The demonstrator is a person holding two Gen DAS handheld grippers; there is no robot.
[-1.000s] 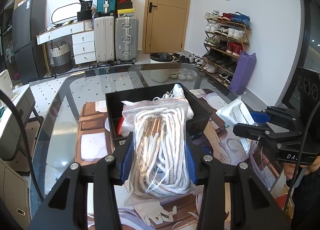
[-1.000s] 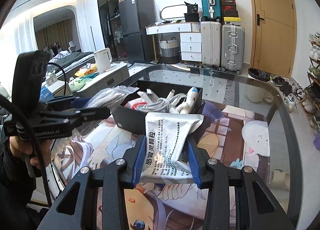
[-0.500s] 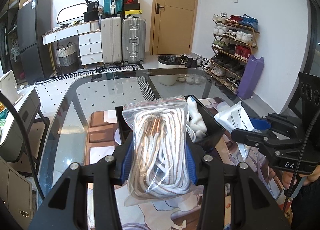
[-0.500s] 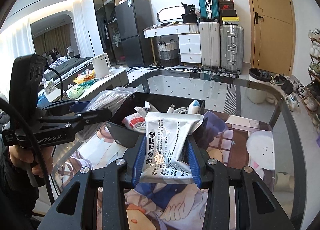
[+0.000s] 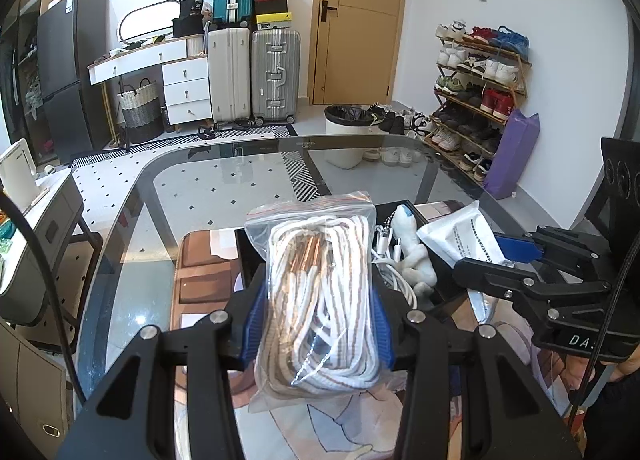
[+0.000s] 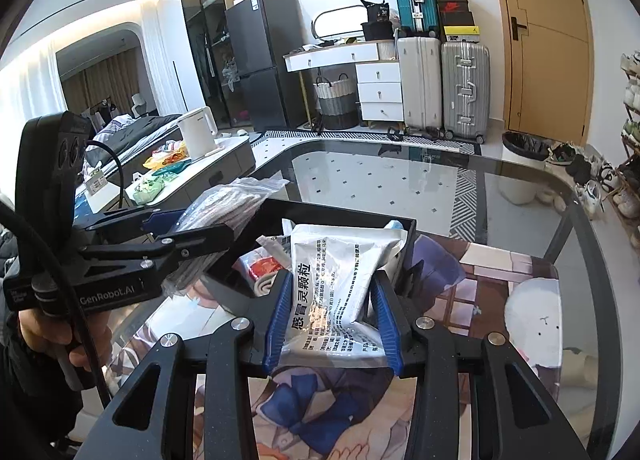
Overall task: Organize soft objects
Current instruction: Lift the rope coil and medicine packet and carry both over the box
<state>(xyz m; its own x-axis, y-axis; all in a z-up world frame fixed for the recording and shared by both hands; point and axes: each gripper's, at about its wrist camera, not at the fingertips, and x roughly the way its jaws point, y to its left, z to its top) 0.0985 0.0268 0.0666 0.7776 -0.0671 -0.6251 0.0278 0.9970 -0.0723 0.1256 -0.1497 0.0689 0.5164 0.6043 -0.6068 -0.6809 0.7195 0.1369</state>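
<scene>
My left gripper point(image 5: 318, 324) is shut on a clear zip bag of white and tan cord point(image 5: 320, 292), held in front of the black box point(image 5: 246, 248). In the right wrist view that bag point(image 6: 224, 220) hangs at the box's left edge. My right gripper point(image 6: 332, 324) is shut on a silver foil pouch with printed text point(image 6: 332, 276), held over the near wall of the black box point(image 6: 344, 216). From the left wrist view the pouch point(image 5: 464, 236) shows at the right. Inside the box lie white cables and a small plush toy point(image 5: 412, 256).
The box stands on a printed mat point(image 6: 500, 280) on a glass table point(image 6: 400, 180). A side counter with a white kettle point(image 6: 198, 132) is at the left. Suitcases point(image 5: 256, 76), a door and a shoe rack point(image 5: 480, 72) line the far walls. A person's hand point(image 6: 52, 336) holds the left gripper.
Both grippers have drawn back from the box and shifted left, still holding their loads. The cord bag now covers the box's left part, and the pouch hangs over its near wall.
</scene>
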